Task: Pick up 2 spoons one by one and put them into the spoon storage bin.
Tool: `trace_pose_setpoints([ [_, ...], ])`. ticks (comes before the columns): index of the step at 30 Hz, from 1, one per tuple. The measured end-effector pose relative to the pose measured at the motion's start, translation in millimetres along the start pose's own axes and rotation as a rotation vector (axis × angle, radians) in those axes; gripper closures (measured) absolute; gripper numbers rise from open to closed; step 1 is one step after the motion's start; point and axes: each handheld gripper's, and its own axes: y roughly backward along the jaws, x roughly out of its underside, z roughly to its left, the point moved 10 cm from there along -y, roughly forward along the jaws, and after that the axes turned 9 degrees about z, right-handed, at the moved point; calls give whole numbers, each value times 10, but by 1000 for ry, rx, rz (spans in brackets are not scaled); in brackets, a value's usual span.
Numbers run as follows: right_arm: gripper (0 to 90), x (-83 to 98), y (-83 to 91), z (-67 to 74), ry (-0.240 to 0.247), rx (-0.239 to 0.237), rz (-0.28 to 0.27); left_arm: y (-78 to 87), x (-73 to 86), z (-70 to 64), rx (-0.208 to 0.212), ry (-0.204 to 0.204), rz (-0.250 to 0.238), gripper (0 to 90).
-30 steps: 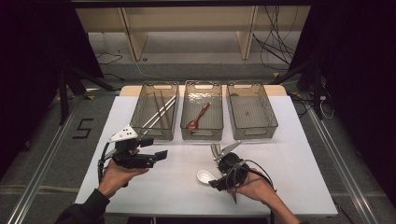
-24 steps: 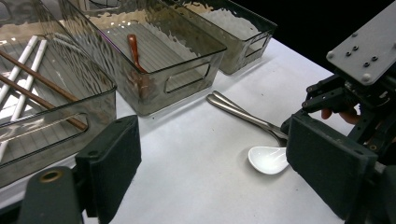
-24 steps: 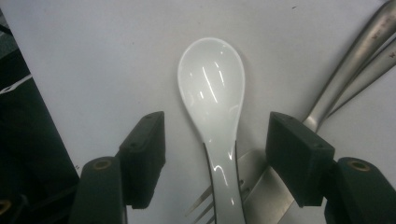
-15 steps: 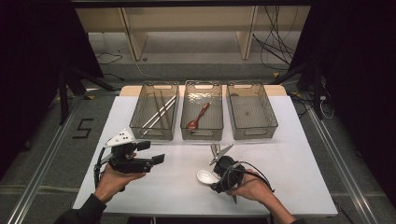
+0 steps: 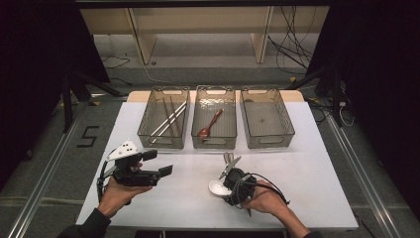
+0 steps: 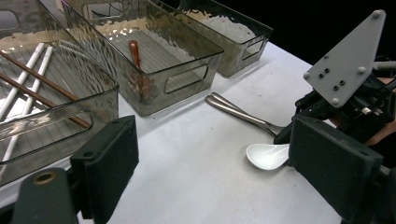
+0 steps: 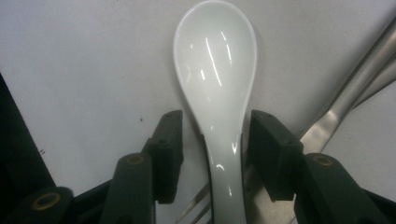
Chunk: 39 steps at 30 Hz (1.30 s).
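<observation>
Fingers of my right gripper [image 7: 215,140] have just been closing around the white spoon [image 7: 217,84] on the near bench [image 5: 307,168], not yet pinching; left gripper [image 6: 210,177] gapes empty.

Metal cutlery [image 7: 355,88] crowds the white spoon [image 7: 217,79]; its other side lies free.

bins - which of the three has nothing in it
The right bin, farthest from the left gripper. The left bin holds chopsticks and the middle bin holds a brown spoon.
</observation>
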Motion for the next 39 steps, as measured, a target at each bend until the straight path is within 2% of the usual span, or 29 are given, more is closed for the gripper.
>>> trace_pose_setpoints([
  [4,634,0,-12,-3,23,8,10,-6,4,3,-4,-2,2,155],
  [6,654,1,-13,-1,18,14,18,-9,5,-1,-5,-5,1,155],
  [24,714,2,-12,-14,50,36,13,-18,13,0,-11,-9,4,156],
  [31,722,-24,30,-7,11,10,-12,-17,15,10,-14,-3,3,157],
  [39,728,-32,60,-39,4,10,-28,-21,23,17,-16,-6,9,157],
])
